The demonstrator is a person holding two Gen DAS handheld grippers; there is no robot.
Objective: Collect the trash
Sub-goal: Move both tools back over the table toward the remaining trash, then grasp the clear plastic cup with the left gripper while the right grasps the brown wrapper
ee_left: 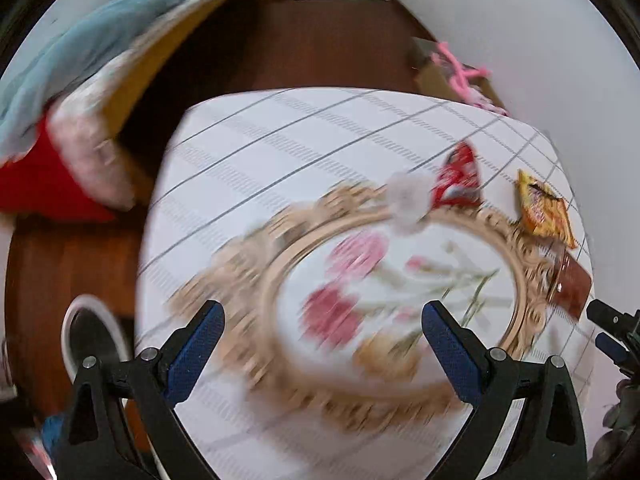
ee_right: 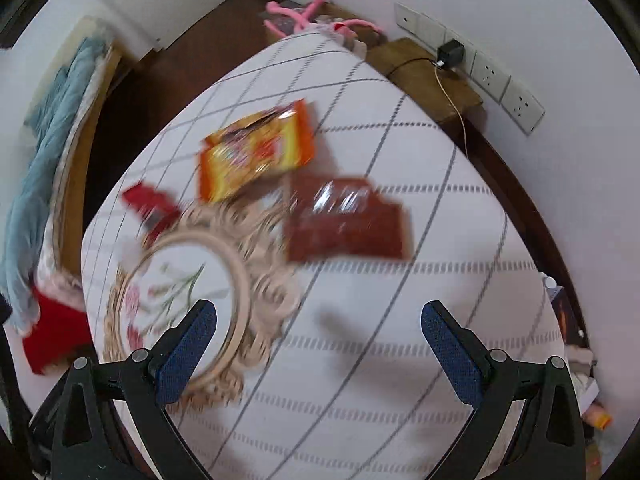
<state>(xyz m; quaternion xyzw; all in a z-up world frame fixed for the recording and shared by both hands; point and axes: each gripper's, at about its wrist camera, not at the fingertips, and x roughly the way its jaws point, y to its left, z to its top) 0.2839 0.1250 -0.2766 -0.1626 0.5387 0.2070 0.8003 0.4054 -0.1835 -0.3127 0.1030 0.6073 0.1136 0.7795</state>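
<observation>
Trash lies on a table with a white checked cloth (ee_left: 280, 148): a red wrapper (ee_left: 458, 178), an orange-yellow snack packet (ee_left: 542, 212), a brown wrapper (ee_left: 570, 286) and a crumpled white tissue (ee_left: 408, 202). In the right wrist view the orange-yellow packet (ee_right: 256, 150), brown wrapper (ee_right: 346, 220) and red wrapper (ee_right: 150, 204) lie ahead on the cloth (ee_right: 400, 340). My left gripper (ee_left: 322, 340) is open and empty above an ornate round floral tray (ee_left: 400, 292). My right gripper (ee_right: 318, 344) is open and empty above bare cloth, short of the brown wrapper. Both views are motion-blurred.
The gold-framed tray (ee_right: 188, 304) sits at the table's left in the right wrist view. A bed with blue blanket (ee_left: 100, 36) and red pillow (ee_left: 44, 184) stands left. A bin (ee_left: 90, 336) is on the wooden floor. Wall sockets (ee_right: 480, 68) and a cardboard box with pink items (ee_left: 460, 72) are behind.
</observation>
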